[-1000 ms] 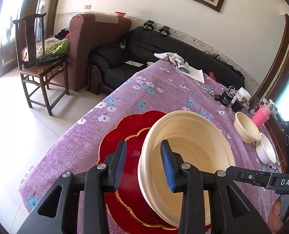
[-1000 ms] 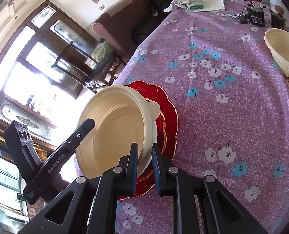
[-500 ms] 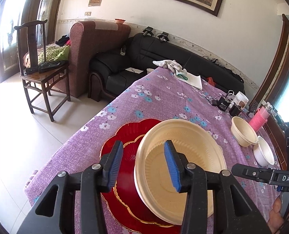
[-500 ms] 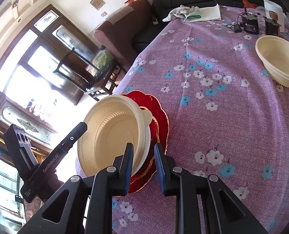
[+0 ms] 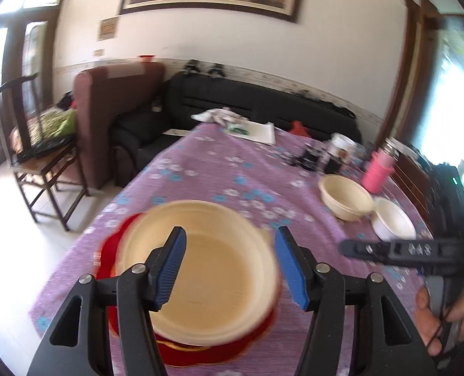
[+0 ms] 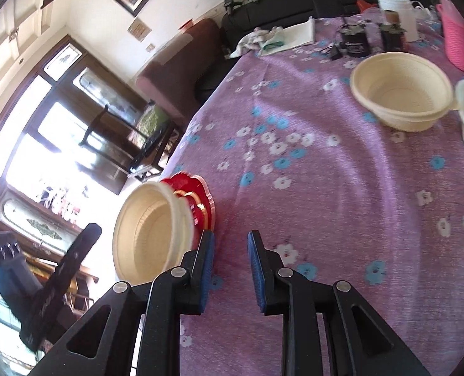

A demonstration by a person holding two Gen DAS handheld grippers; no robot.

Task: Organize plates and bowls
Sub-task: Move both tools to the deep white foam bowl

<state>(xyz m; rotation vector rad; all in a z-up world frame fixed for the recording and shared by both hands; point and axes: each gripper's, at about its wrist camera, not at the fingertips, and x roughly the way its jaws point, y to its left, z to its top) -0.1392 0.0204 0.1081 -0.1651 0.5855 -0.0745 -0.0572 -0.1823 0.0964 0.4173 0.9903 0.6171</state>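
The bench, covered by a purple cloth with blue and white flowers, fills most of both views. Beyond its far edge, at twelve o'clock in the left wrist view, stands a black sofa, with a brown armchair at ten o'clock and a wooden chair at nine o'clock.

The red plates sit stacked near the bench's near corner, scalloped and gold-trimmed. A large cream plate rests on top of them and hides most of the red; in the right wrist view this stack lies at eight o'clock.

At two o'clock in the left wrist view sits a cream bowl, and a white bowl touches its right side. A pink cup stands just behind them.

The left gripper hangs over the cream plate; its jaws are opening, well apart, and the blue pads press on nothing. The right gripper hovers over bare cloth just right of the stack, jaws a little apart with nothing between them. A hand holds its handle at four o'clock in the left wrist view.
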